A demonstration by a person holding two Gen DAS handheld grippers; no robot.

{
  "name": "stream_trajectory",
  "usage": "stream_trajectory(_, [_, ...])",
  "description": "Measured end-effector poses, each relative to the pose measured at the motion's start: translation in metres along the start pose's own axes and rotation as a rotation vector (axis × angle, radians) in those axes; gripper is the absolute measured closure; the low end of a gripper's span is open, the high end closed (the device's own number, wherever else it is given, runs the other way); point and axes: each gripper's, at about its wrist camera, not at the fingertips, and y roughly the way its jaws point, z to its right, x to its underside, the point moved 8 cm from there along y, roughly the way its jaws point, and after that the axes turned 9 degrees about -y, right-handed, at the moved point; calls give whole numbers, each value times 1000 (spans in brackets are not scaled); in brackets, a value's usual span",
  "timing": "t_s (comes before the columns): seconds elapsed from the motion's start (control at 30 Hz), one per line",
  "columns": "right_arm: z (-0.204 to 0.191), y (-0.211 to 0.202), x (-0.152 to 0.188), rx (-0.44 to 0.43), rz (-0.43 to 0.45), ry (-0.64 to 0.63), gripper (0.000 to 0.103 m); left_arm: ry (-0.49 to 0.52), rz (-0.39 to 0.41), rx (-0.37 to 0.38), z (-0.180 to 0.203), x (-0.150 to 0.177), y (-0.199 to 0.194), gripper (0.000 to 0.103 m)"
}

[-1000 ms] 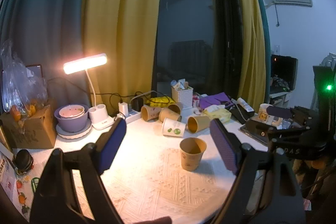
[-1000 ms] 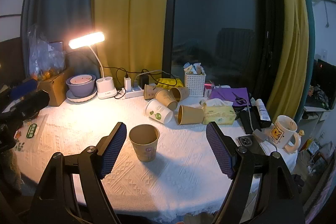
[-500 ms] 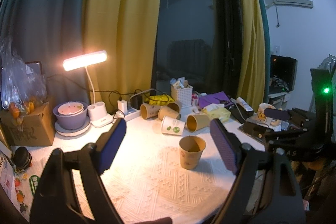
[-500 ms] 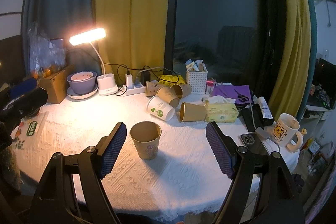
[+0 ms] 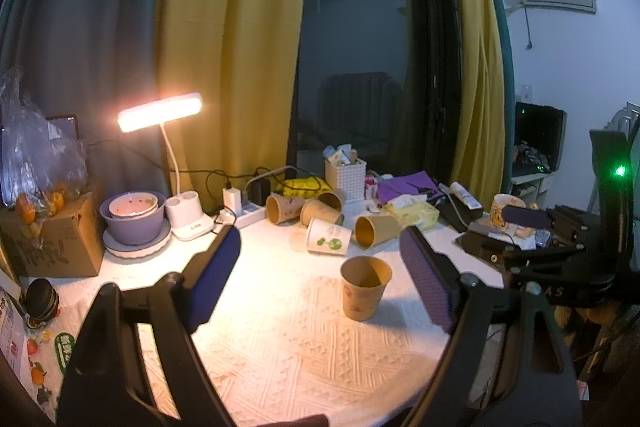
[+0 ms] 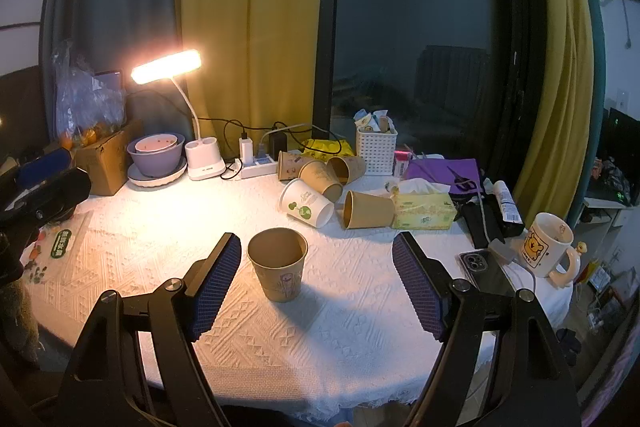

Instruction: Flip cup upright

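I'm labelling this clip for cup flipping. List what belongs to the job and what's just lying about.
Job:
- upright paper cup, mouth up
- tipped white cup
- tipped brown cup
- three tipped cups behind
- left hand-held gripper, open
- right hand-held gripper, open

Lying about:
- desk lamp
- purple bowl
- tissue box
- bear mug
- phone
- white basket

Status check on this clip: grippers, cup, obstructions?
Left gripper open, empty. Right gripper open, empty. Brown cup upright on tablecloth. Nothing blocking.

A lived-in home room at night: yellow curtains [image 6: 252,27] at twelve o'clock, a lit desk lamp [image 6: 166,66], tissue box [image 6: 424,206] and cartoon mug [image 6: 546,244] crowding the table [image 6: 320,327].
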Motion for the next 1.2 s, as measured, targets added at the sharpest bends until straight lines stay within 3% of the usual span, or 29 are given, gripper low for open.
stream_trajectory(1.03, [-8,4,9,-6,-11,-7,22,-2,-5,3,0,1,2,20])
stream_trajectory(1.2, [-8,7,11,-11,-18,-10,22,1,-24,10,0,15,6,20])
